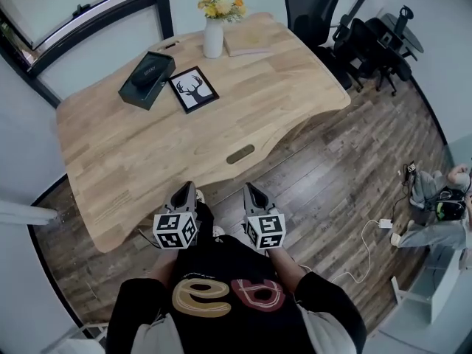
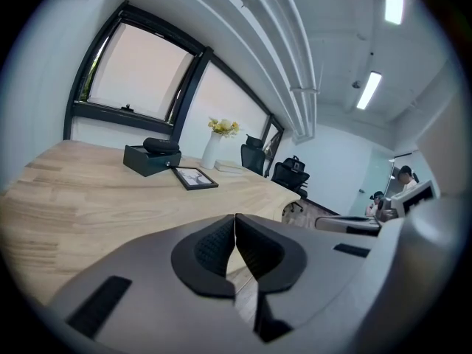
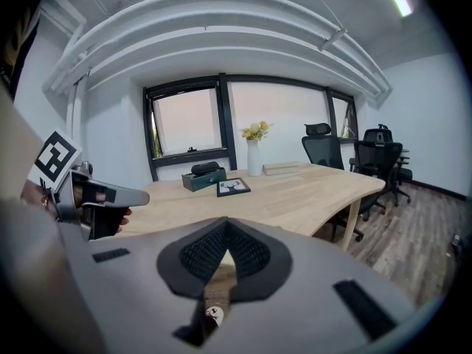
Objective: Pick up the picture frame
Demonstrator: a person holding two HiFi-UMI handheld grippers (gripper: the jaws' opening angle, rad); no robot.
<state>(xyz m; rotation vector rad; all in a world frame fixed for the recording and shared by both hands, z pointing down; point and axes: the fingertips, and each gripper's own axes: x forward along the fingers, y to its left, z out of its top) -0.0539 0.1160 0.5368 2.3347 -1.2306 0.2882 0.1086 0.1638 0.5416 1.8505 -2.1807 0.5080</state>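
**Grippers.** The left gripper (image 2: 235, 223) is clenched. Its two black ribbed pads meet along one line with nothing between them. The right gripper (image 3: 225, 231) is likewise clenched and empty. In the head view the two are held side by side, low in front of the person's body. They are over the dark plank floor (image 1: 332, 168), just off the near edge of the light wooden table (image 1: 133, 153). Neither touches the table. In the right gripper view the left gripper appears at 9 o'clock, held in a hand.

**Task item.** The rectangular black picture frame (image 1: 194, 89) shows a deer-head silhouette on white. It lies flat and face up on the table top, turned at an angle to the table's edge. It sits at about 12 o'clock from the grippers and well apart from both.

**Adjacent items.**
- A black rectangular box (image 1: 147, 80) lies just beside the frame at its 9 o'clock. Contact between the two cannot be determined.
- A white vase (image 1: 213, 37) with yellow flowers stands upright at the frame's 1 o'clock.
- A flat tan book (image 1: 248, 41) lies at the vase's 3 o'clock.
- Black office chairs (image 1: 310, 9) stand beyond the table's far end, at 1 o'clock.

**Surroundings.** A person (image 1: 442, 198) sits on the floor at 3 o'clock in the head view. A white cable (image 1: 366, 245) trails across the planks nearby.
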